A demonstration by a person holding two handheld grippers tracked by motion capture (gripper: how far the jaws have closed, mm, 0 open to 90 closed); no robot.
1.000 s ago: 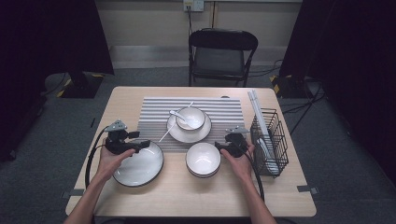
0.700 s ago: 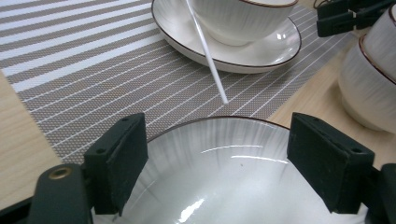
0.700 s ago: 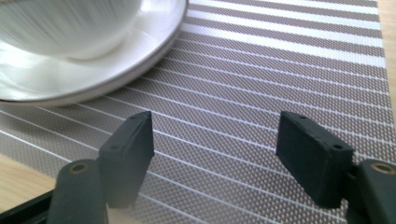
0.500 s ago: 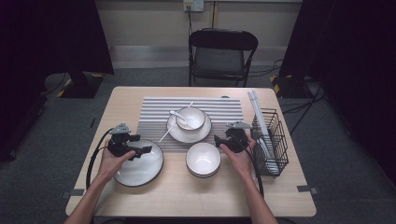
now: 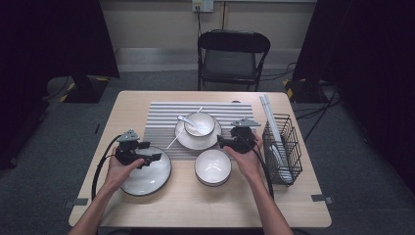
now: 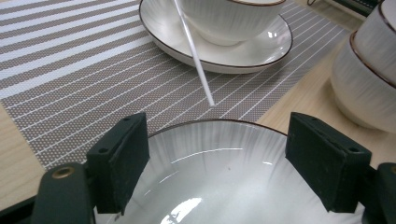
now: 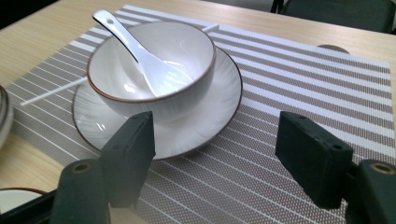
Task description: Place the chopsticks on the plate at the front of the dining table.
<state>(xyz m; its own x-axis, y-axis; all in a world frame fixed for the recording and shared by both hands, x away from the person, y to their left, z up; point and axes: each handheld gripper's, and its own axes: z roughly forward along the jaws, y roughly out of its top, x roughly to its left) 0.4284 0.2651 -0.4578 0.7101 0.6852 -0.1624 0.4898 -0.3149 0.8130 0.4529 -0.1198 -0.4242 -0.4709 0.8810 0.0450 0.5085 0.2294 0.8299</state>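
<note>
High view: left gripper (image 5: 147, 157) hovers over the plate (image 5: 147, 176) at table 8 o'clock, jaws spread, pinching nothing, probably lining up on its rim. Right gripper (image 5: 224, 143) sits at 3 o'clock of the bowl on its saucer (image 5: 198, 138), above the stacked bowls (image 5: 213, 167); jaws spread, empty. Both forearms enter from 6 o'clock, wrists level.

Left gripper view: the jaws straddle the plate's far rim (image 6: 219, 140); a white stick (image 6: 196, 60) leans off the saucer at 12.

Right gripper view: the spread jaws frame the bowl with spoon (image 7: 140, 51) at 11 o'clock, likely the next pick.
</note>
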